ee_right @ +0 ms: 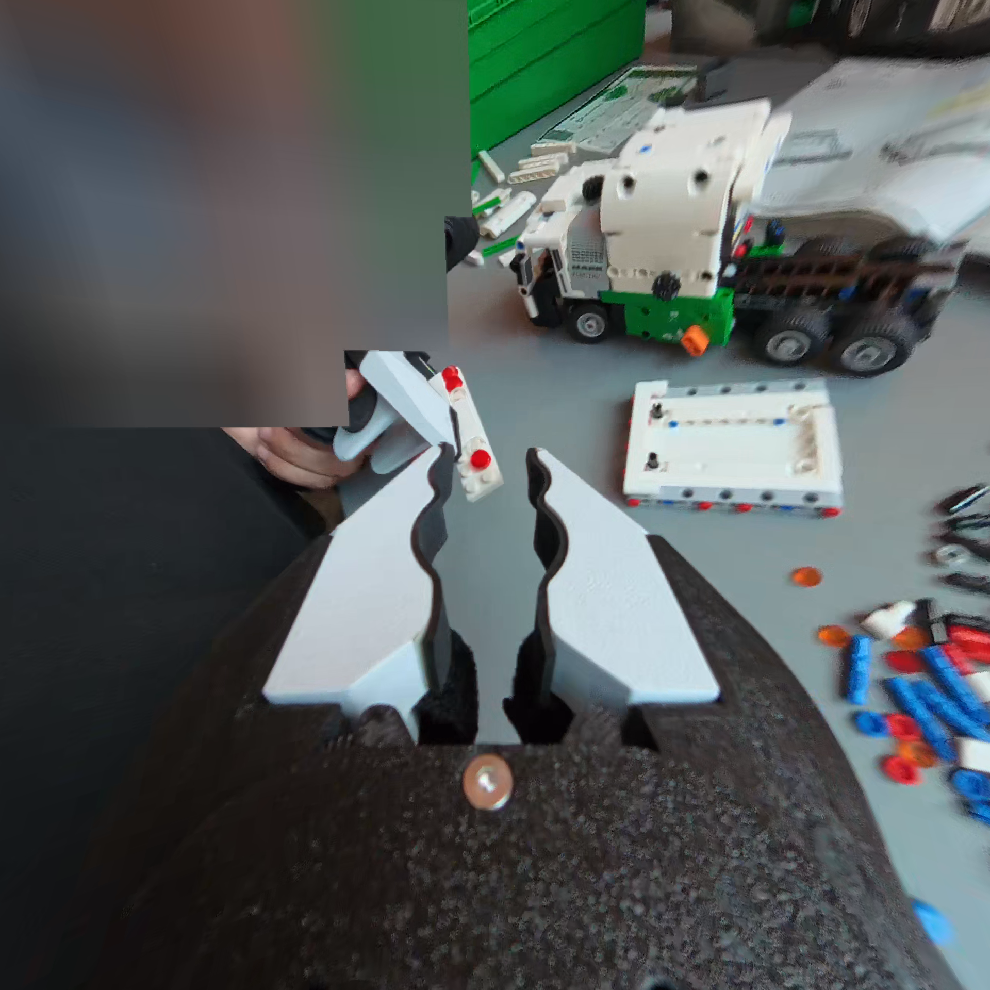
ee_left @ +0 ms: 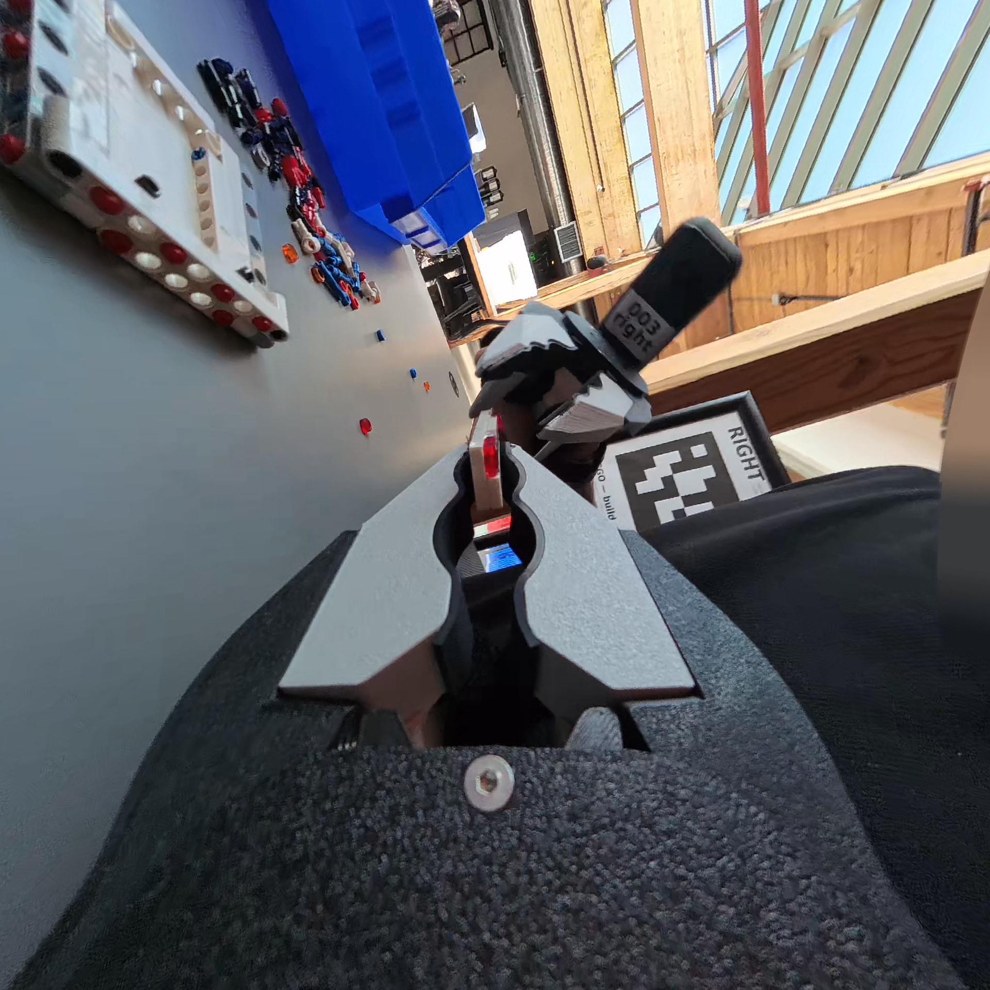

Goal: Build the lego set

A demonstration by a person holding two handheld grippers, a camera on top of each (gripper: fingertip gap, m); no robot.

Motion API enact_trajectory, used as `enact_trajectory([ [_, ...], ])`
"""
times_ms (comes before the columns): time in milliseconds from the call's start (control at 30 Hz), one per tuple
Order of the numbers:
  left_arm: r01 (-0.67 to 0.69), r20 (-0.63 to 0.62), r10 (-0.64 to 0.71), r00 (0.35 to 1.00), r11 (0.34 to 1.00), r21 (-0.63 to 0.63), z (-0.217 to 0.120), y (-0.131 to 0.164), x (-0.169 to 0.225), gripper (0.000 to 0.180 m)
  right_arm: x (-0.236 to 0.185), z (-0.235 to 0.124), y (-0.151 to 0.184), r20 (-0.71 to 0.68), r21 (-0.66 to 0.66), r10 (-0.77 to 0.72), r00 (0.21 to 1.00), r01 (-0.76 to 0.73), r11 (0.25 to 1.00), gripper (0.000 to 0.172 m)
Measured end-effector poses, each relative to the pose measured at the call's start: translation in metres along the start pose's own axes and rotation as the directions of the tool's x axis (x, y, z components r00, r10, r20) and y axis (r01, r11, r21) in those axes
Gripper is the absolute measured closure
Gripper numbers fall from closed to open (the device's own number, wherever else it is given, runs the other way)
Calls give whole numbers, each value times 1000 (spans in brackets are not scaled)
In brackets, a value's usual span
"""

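Note:
My left gripper (ee_left: 485, 462) is shut on a narrow white brick plate (ee_left: 484, 495) with a red stud (ee_left: 489, 455), held edge-on above the grey table (ee_left: 160, 482). In the right wrist view the same plate (ee_right: 471, 428) carries red studs at both ends and hangs from the left gripper (ee_right: 447, 423). My right gripper (ee_right: 490, 451) is open and empty. Its left fingertip (ee_right: 442, 455) is right beside the plate's lower end, and I cannot tell if it touches. The right gripper (ee_left: 535, 385) also shows just beyond the plate in the left wrist view, jaws apart.
A white panel assembly (ee_right: 734, 444) lies flat to the right, with a white and green brick truck (ee_right: 669, 257) behind it. Loose red, blue and orange pieces (ee_right: 921, 685) lie at the right. A blue bin (ee_left: 375, 107), a green bin (ee_right: 546, 53) and booklets (ee_right: 884, 134) stand farther off. The tips of both grippers are at nearly the same place.

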State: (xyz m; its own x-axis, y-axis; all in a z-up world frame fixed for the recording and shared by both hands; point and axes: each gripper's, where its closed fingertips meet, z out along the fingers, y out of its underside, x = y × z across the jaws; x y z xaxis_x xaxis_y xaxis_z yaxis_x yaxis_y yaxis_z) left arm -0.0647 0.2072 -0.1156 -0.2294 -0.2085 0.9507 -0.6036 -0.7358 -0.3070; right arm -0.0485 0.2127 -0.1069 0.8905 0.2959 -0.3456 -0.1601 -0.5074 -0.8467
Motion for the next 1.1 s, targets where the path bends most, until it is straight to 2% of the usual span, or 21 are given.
enact_trajectory([
  [33,-45,7,45,999,999,-7,0,1,2,176,-3,0,2,75,11,114,991,-115,993,145],
  [100,-109,1,109,994,994,-13,1,2,9,176,-15,-1,2,268,6,326,907,-340,940,145],
  [167,-138,-19,137,990,990,-11,1,2,16,176,-23,-3,2,367,-8,402,839,-430,903,149],
  [600,-174,-14,173,985,985,-11,2,6,15,176,-20,2,3,398,-13,475,784,-513,858,164],
  [800,-326,64,330,942,943,-73,2,9,12,175,-20,3,9,388,-14,481,786,-516,856,164],
  [933,-353,28,356,934,932,-79,4,9,22,175,-26,-4,0,518,-17,539,664,-623,782,167],
  [1100,-390,41,399,916,910,-141,4,15,17,175,-28,-4,8,526,-67,576,626,-644,762,167],
])
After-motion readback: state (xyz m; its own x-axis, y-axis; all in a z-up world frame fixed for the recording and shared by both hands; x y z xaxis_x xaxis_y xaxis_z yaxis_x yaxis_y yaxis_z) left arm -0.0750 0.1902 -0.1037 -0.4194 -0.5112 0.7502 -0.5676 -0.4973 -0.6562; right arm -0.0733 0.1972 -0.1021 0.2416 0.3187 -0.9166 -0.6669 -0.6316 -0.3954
